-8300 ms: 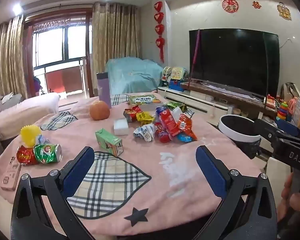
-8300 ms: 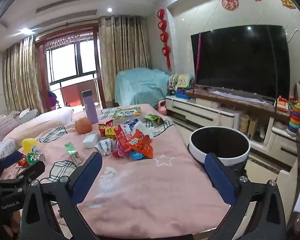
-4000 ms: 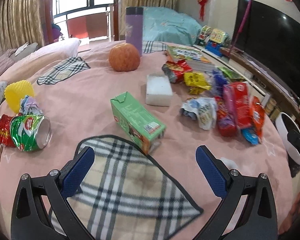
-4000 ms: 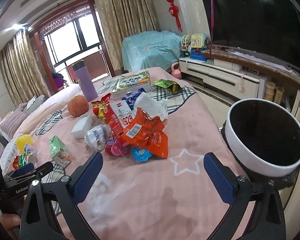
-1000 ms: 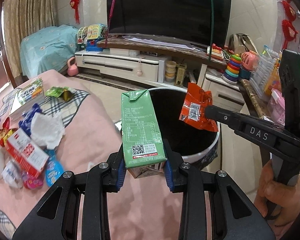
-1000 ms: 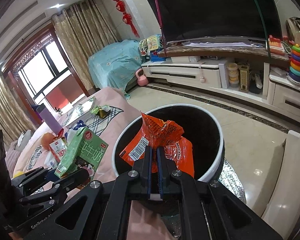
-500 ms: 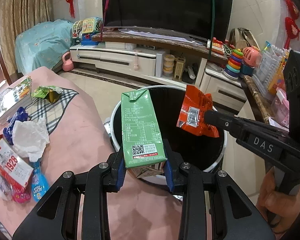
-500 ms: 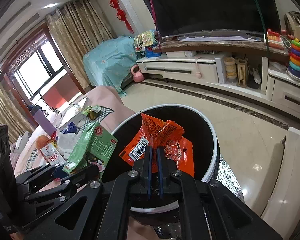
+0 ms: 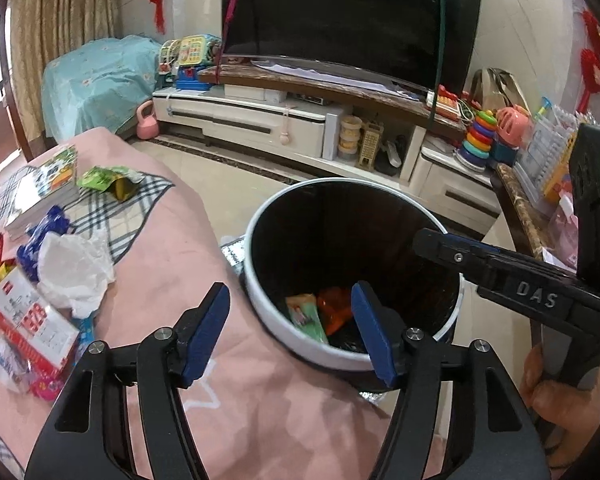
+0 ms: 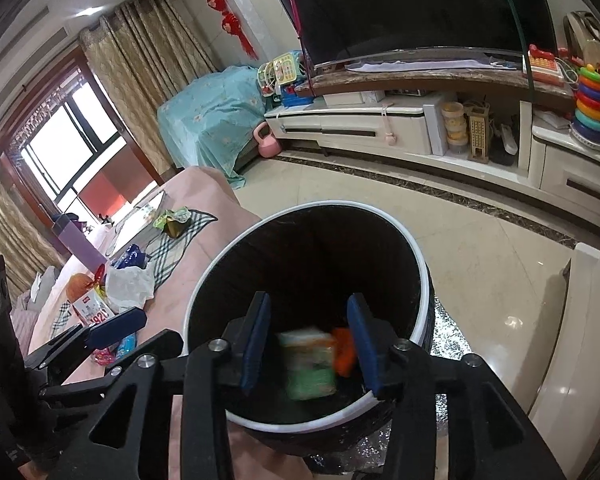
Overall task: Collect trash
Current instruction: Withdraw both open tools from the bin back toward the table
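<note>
A white-rimmed black trash bin [image 9: 260,304] stands beside the pink-covered table [image 9: 172,264]. Inside it lie the green carton [image 9: 306,316] and the orange wrapper [image 9: 334,308]; both also show in the right wrist view, the carton [image 10: 310,364] blurred and the wrapper [image 10: 344,350] beside it. My left gripper [image 9: 292,328] is open and empty above the bin's near rim. My right gripper [image 10: 308,350] is open and empty over the bin [image 10: 204,292] mouth. More trash stays on the table: a white crumpled tissue [image 9: 74,272], a red-white packet [image 9: 32,320] and a green wrapper [image 9: 108,180].
A TV stand [image 9: 300,120] with a large TV [image 9: 348,16] runs along the far wall, with toys [image 9: 478,132] at its right end. A pink kettlebell [image 9: 146,122] sits on the tiled floor. Books [image 9: 44,188] lie at the table's far end.
Both grippers have opened. The green carton and the orange wrapper have dropped from them into the bin.
</note>
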`<state>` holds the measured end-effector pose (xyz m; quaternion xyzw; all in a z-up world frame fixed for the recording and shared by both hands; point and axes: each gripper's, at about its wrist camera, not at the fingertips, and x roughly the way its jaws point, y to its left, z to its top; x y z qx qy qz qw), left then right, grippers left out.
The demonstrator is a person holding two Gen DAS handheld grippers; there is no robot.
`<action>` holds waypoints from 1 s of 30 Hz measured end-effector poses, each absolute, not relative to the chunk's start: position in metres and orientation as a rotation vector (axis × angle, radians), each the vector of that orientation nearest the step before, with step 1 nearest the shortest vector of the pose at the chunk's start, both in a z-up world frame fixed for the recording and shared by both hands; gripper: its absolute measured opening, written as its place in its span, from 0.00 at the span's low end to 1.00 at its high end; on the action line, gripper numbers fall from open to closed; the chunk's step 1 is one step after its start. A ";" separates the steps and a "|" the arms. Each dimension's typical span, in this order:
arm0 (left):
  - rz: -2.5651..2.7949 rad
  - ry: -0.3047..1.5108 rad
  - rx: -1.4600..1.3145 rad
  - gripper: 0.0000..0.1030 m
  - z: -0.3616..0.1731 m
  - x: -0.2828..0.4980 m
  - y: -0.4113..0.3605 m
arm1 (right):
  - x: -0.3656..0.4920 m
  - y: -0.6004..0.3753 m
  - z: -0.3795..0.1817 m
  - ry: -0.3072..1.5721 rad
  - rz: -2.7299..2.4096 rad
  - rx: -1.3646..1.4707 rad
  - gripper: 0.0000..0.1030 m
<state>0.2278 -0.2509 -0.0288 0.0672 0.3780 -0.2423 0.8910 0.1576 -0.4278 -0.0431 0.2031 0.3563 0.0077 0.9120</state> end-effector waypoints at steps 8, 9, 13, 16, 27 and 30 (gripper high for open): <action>-0.443 0.775 0.085 0.74 -0.031 0.212 -0.210 | 0.148 -0.410 -0.036 0.706 0.046 0.427 0.82; -0.435 0.775 0.076 0.74 -0.031 0.210 -0.205 | 0.147 -0.407 -0.036 0.704 0.050 0.429 0.84; -0.398 0.776 0.045 0.74 -0.031 0.203 -0.182 | 0.142 -0.391 -0.037 0.702 0.079 0.437 0.89; -0.366 0.775 0.025 0.74 -0.032 0.195 -0.163 | 0.138 -0.379 -0.039 0.709 0.099 0.433 0.89; -0.241 0.806 -0.048 0.74 -0.049 0.178 -0.091 | 0.129 -0.328 -0.045 0.731 0.179 0.413 0.89; -0.212 0.813 -0.070 0.74 -0.054 0.176 -0.072 | 0.130 -0.314 -0.049 0.748 0.200 0.406 0.89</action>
